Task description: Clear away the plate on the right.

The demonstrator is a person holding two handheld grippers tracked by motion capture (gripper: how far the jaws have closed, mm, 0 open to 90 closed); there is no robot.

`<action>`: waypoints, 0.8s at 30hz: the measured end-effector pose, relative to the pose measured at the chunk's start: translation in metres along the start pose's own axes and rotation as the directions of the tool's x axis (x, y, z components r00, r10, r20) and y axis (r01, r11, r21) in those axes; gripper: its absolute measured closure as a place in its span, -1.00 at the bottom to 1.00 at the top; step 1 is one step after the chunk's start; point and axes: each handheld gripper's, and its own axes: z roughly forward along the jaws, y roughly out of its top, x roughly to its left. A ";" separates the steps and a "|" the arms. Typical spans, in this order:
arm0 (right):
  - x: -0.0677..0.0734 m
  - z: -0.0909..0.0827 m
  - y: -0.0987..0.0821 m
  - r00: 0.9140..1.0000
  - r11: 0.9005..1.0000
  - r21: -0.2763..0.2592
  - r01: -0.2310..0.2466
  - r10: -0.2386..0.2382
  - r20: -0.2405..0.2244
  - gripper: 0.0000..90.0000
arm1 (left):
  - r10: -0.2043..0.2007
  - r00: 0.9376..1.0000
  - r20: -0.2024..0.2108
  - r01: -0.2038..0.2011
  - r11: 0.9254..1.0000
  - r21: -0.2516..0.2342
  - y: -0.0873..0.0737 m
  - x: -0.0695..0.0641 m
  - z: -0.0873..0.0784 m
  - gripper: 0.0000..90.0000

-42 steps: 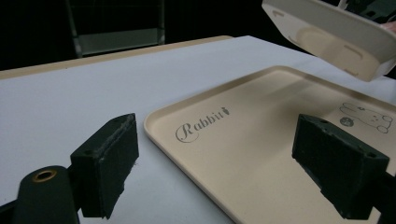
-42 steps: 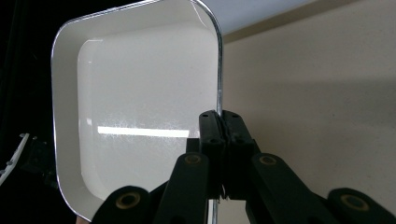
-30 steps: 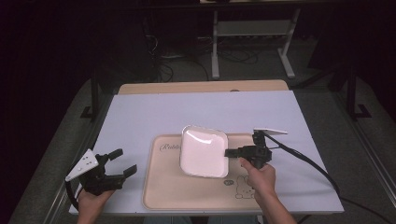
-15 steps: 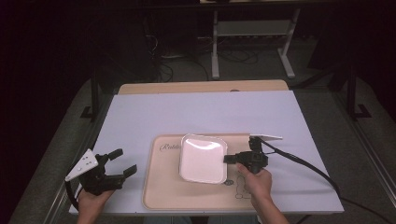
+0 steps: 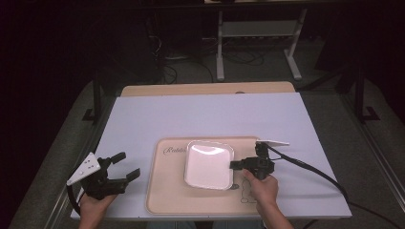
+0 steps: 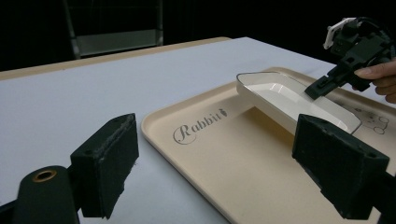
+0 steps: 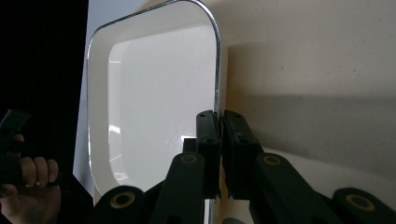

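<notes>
A white square plate (image 5: 209,164) with a thin metal rim sits over the middle of a beige tray (image 5: 167,191) lettered "Rabbit". My right gripper (image 5: 235,165) is shut on the plate's right rim. In the right gripper view its jaws pinch that rim (image 7: 220,126), with the plate (image 7: 159,93) stretching away over the tray (image 7: 317,56). The left gripper view shows the plate (image 6: 280,95) tilted, its gripped edge raised off the tray (image 6: 210,154). My left gripper (image 5: 127,164) is open and holds nothing, left of the tray near the table's front edge; its jaws (image 6: 224,170) stand wide apart.
A pale lilac mat (image 5: 205,114) covers the table, with a wooden strip (image 5: 205,88) along the far edge. The right gripper's cable (image 5: 315,171) trails off to the right. A metal stand (image 5: 258,33) is on the floor beyond the table.
The right gripper has carried the plate a little toward the table's front edge, over the tray. The left gripper has stayed put and open.
</notes>
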 end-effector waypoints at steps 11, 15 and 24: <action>-0.007 -0.002 -0.003 1.000 1.000 -0.018 -0.017 0.017 0.019 0.87 | -0.001 1.000 0.001 0.001 1.000 0.000 0.000 0.000 0.000 -0.68; -0.010 -0.006 -0.002 0.999 0.999 -0.024 -0.023 0.024 0.024 0.86 | -0.001 1.000 0.002 0.001 1.000 0.000 0.000 0.000 0.000 -0.68; -0.012 -0.008 0.000 0.999 0.999 -0.034 -0.026 0.027 0.027 0.86 | -0.002 1.000 0.003 0.002 1.000 0.000 0.000 0.001 0.000 -0.68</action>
